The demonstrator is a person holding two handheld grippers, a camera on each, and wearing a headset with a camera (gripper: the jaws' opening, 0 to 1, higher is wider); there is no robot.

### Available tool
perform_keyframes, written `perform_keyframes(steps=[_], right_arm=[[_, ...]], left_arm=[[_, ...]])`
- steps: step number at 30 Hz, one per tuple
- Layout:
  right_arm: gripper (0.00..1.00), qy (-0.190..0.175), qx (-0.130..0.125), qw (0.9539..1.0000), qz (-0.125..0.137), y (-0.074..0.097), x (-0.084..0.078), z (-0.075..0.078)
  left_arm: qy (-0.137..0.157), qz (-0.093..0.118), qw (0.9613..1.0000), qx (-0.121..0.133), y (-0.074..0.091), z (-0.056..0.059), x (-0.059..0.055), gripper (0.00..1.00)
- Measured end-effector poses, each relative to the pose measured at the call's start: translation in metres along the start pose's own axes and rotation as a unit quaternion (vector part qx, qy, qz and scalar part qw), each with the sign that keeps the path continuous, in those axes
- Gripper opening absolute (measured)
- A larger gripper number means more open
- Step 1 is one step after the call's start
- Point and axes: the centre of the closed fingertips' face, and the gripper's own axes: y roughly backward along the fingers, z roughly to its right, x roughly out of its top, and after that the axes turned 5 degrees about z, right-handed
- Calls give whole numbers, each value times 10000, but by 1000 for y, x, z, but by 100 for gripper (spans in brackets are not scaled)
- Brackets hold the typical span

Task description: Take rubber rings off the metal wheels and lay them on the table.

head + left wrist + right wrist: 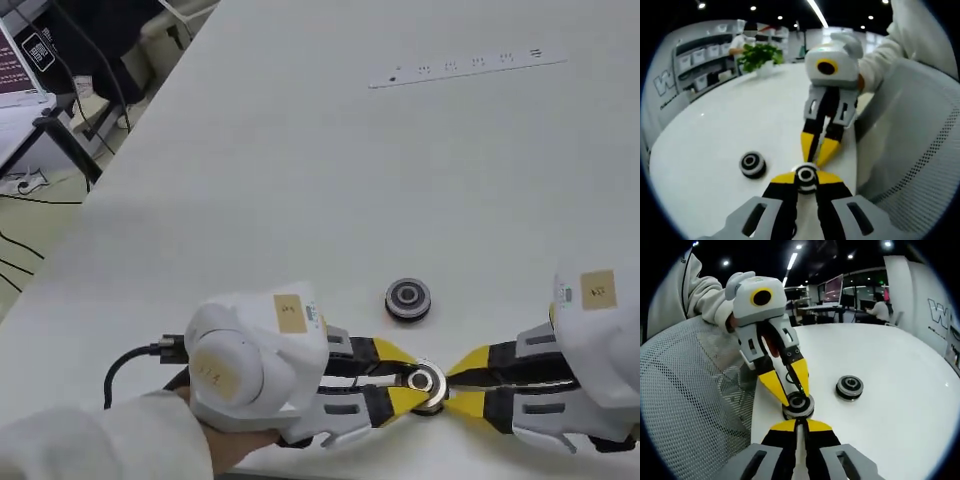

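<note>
**Two grippers meeting on one wheel at the near edge**

The left gripper (398,384) is reaching in from the left and the right gripper (462,384) from the right. Both are meeting at a metal wheel (424,381) close to the near edge of the table (300,150). In the left gripper view the left jaws are sitting narrow, one on each side of the wheel, and look to be clamping it. In the right gripper view the right jaws are drawn together to a thin line, with their tips touching the wheel's dark rubber ring (798,415). Whether they are actually pinching the ring I cannot tell.

This looks like the stripping step: one gripper is steadying the wheel while the other is working at the ring. The next move probably calls for a firm hold on the left while the right catches the ring's edge and peels it outward. A slip could roll the wheel off the near edge.

A second wheel (408,299) is lying flat just beyond the pair, apart from both grippers and wearing its dark band. No bin or tray is part of this job, since the bare table top is where the rings are going. I can make out no loose ring lying there yet.
</note>
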Motion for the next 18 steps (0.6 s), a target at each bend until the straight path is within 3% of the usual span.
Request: perform_keyframes(steps=[1,4,8,10,16,18], right_arm=[[0,120,-120,9998,50,0,2,5],[0,-108,-116,9999,0,0,1,3],[0,-832,-213,9963,96,0,0,5],[0,-1297,-221,9911,190,1,0,6],[0,-2069,-194,9765,571,6,4,9],[0,-2433,-176,9673,693,8,6,10]], left_arm=[[11,0,10000,-1,0,0,0,14],[24,-5,10000,-1,1,0,0,14],[26,0,10000,-12,1,-1,-1,14],[26,2,10000,-12,2,-1,-1,14],[20,-15,10000,1,1,-1,-1,14],[18,-15,10000,5,1,-2,-1,14]])
